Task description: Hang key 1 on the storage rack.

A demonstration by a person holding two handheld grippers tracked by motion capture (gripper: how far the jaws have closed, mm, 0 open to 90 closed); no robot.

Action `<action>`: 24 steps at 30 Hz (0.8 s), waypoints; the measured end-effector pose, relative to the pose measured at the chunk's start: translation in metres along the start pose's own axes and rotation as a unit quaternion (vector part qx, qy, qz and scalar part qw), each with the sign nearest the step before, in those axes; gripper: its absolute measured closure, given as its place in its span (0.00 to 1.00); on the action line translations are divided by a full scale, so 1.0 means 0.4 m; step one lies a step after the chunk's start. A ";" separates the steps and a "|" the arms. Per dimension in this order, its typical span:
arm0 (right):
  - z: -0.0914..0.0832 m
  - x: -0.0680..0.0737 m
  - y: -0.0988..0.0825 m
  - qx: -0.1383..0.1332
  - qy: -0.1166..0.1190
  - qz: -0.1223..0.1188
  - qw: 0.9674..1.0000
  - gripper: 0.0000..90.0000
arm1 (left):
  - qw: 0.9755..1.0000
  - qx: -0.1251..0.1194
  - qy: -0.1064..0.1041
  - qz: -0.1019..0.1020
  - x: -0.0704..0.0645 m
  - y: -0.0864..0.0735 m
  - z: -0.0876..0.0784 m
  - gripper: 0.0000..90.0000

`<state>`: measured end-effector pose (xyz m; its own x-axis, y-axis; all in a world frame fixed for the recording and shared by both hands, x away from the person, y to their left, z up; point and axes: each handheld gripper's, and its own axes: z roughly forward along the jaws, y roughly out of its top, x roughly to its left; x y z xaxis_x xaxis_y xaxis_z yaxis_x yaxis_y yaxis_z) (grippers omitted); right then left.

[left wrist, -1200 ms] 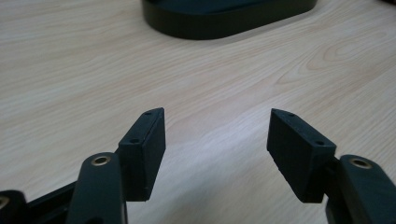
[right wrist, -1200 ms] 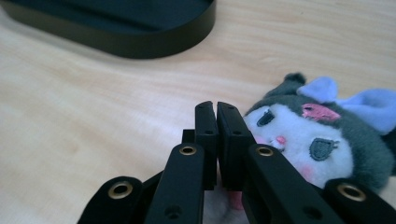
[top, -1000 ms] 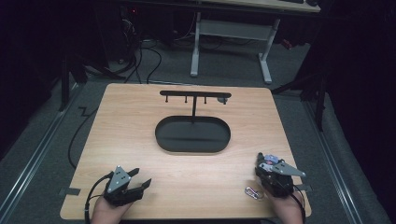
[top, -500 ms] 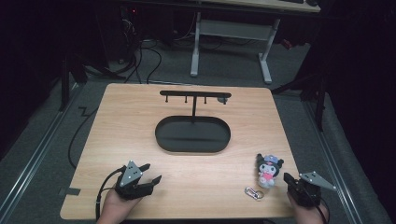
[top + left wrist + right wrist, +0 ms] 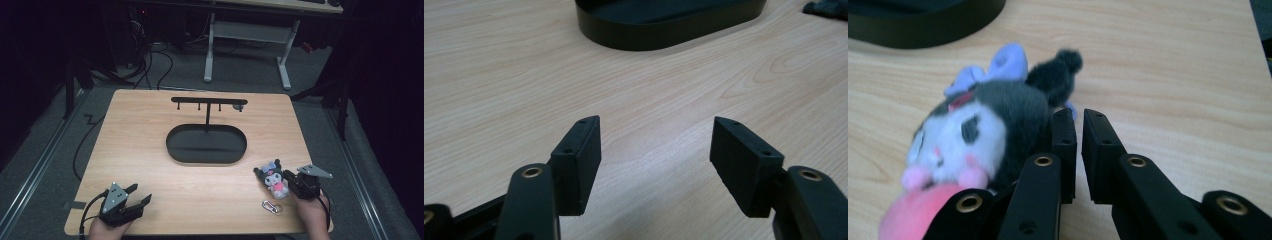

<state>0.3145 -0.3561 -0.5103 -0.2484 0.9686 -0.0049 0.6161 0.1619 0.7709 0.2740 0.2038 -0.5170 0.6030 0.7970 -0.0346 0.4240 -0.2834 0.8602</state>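
So my right gripper [image 5: 1077,120] is sitting with its jaws almost together, just a thin slit between them and nothing in it. They're right against the side of the plush toy [image 5: 983,125], not around it. My left gripper [image 5: 654,150] is parked with jaws wide apart over bare table [image 5: 150,150], well away from everything.

My guess is the goal is getting this keychain toy onto the little hanger stand [image 5: 207,107], so the step in hand is grabbing it properly. Tips to self: open the right jaws first, since nearly closed they'd just shove the toy sideways. Go for the head or body from the side and squeeze gently; it's soft and will squish, so a light pinch might slip. Better still may be gripping near the cord so the metal clip [image 5: 270,206] hangs free for hooking. That clip is small, and the left gripper could help steady it.

The toy itself: a small plush doll with a dark grey hood, white face, pink cheeks, a lilac bow on top and a pink lower body. It's lying near the right front edge of the table, touching my right gripper, with the clip just beside it toward me. The stand's black oval tray [image 5: 206,145] is in the middle of the table, apart from the toy.
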 end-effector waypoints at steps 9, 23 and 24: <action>-0.016 -0.008 0.002 -0.011 -0.011 0.007 1.000 0.89 | 1.000 -0.002 0.000 0.000 0.003 0.003 0.004 0.42; -0.137 -0.009 -0.056 -0.033 0.000 0.024 0.999 0.75 | 0.999 -0.002 -0.041 0.029 -0.029 0.056 0.091 0.42; -0.153 -0.003 -0.059 -0.038 0.008 0.025 0.999 0.72 | 0.998 -0.001 -0.046 0.034 -0.035 0.062 0.101 0.42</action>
<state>0.2547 -0.3726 -0.4894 -0.2305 0.9721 0.0437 0.5699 0.0985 0.8158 0.3034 0.1642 -0.5159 0.6895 0.7239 -0.0229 0.3791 -0.3338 0.8631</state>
